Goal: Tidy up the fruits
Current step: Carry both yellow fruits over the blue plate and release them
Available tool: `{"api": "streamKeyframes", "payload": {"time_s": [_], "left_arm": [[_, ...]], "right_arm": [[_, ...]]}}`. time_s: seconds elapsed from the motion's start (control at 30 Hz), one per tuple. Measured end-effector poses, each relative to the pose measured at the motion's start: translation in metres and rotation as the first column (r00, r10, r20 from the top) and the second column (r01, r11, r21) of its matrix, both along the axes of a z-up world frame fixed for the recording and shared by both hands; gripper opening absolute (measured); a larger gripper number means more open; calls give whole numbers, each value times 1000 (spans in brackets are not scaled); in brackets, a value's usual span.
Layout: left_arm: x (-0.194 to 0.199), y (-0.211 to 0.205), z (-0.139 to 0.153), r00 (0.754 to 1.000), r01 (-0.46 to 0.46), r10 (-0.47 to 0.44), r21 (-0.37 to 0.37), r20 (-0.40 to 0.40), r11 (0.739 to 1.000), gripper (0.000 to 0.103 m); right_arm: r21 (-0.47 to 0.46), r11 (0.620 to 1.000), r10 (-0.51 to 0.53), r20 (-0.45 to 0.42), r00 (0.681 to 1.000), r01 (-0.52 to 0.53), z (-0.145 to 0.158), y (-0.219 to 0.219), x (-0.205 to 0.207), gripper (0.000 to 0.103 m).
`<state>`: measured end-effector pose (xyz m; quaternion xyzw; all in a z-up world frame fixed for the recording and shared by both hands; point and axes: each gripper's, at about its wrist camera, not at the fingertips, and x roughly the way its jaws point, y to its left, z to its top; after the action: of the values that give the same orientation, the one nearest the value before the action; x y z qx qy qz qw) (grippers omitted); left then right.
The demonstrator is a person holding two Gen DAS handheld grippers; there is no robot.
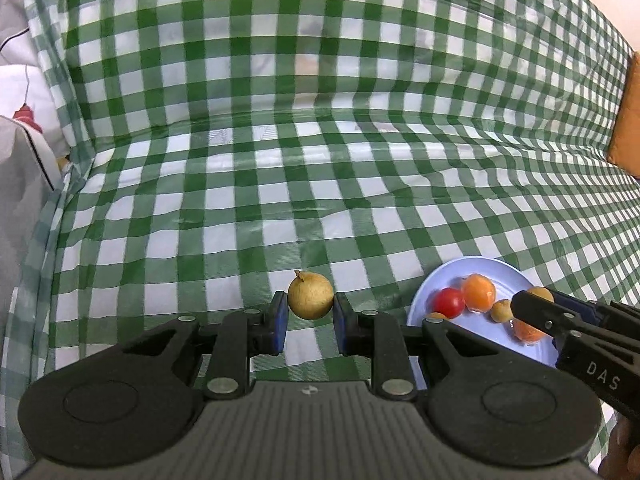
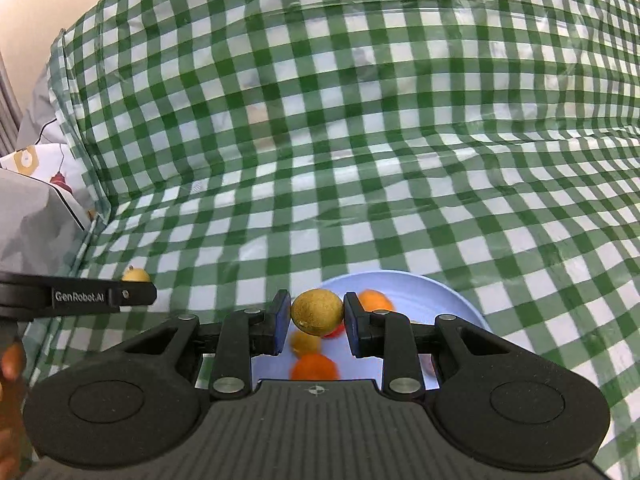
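While both grippers are occupied, each carries one fruit clamped between its blue pads. Left gripper (image 1: 310, 312): closed on a round tan-yellow fruit with a short stem nub (image 1: 310, 296), held above the green-and-white checked plastic cloth (image 1: 320, 184) that covers the desk. This fruit is clear of the plate, to its left in the left wrist view.

Right gripper (image 2: 317, 314): closed on a round olive-gold fruit (image 2: 317, 312), held over the near part of the pale blue round plate (image 2: 448, 292). From the left wrist view the same gripper enters at lower right, its black fingers lying across the plate's right side, with the gripped fruit partly visible at their tip.

Plate contents, as seen from the left wrist: a small red tomato-like fruit (image 1: 449, 302), a larger orange fruit (image 1: 478, 292) touching it, a small yellow-tan fruit (image 1: 502, 311) just beside that, and another orange fruit (image 1: 529, 330) partly hidden under the right gripper. A further orange sliver shows at the plate's near rim; its identity cannot be determined. In the right wrist view the plate's fruits are blurred and partly covered by the gripper.

Surroundings: the checked cloth rises behind the desk as a backdrop. A white patterned fabric (image 2: 44, 176) lies at far left. Part of a hand (image 2: 12, 360) shows at the left edge of the right wrist view.
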<state>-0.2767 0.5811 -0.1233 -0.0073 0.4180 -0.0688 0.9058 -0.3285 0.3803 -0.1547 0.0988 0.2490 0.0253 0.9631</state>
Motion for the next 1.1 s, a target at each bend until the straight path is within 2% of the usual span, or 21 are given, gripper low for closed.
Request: {"api": "streamKeyframes", "payload": {"time_s": [0.13,0.67,1.1], "left_arm": [[-3,-10,-3,1000,15,-15,5,8,1000,26],[-1,-40,-12,998,67,-67,17,15,998,26],[5,-39,-13,995,94,-94,10,32,996,26]], "right_arm": [[-34,999,-9,2,1000,9,-6,-13,-6,30],[5,999,-49,16,999,49,-5,-47,-11,30],[1,997,-76,21,997,76,-6,-54,-14,30]]}}
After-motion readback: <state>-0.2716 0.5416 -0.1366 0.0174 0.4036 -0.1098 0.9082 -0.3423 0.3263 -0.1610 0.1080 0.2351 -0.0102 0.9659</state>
